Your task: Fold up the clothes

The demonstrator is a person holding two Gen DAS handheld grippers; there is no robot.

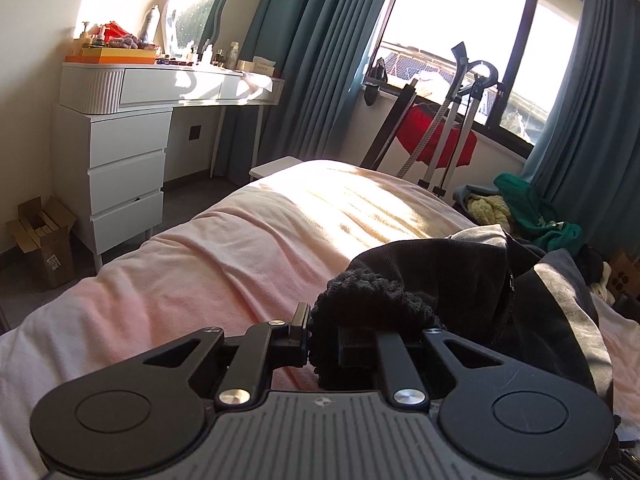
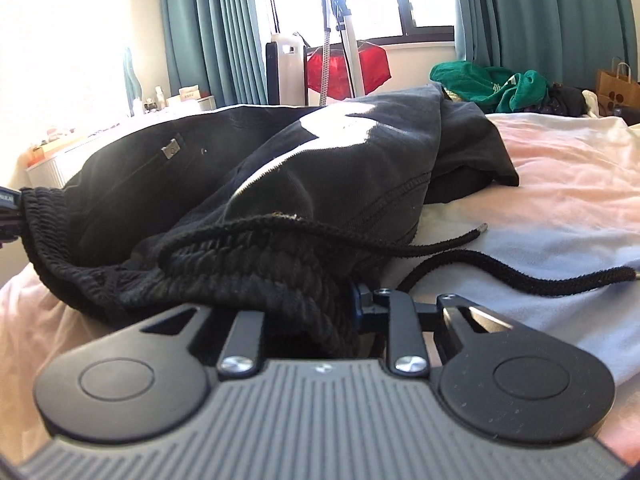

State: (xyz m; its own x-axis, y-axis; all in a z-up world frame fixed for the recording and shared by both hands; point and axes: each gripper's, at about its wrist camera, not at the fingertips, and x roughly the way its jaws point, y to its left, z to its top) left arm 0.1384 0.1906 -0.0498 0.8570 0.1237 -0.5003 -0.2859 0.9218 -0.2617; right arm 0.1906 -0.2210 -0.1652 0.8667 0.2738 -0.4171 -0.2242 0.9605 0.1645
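Black trousers (image 2: 168,184) with a ribbed elastic waistband and loose drawcords (image 2: 520,276) lie bunched on the pink bed (image 2: 560,168). My left gripper (image 1: 324,340) is shut on one end of the waistband (image 1: 368,300). My right gripper (image 2: 316,312) is shut on the other end of the waistband (image 2: 256,264); its left finger is hidden under the fabric. The left gripper's tip shows at the right wrist view's left edge (image 2: 8,212). The trousers' legs (image 1: 540,300) trail to the right in the left wrist view.
A white dressing table (image 1: 132,120) with drawers and clutter stands left of the bed (image 1: 240,240). Teal curtains (image 1: 312,60) frame the window. A garment steamer (image 1: 460,120) and a red cloth (image 1: 436,136) stand beyond the bed. Green and other clothes (image 2: 500,84) are piled at the far right.
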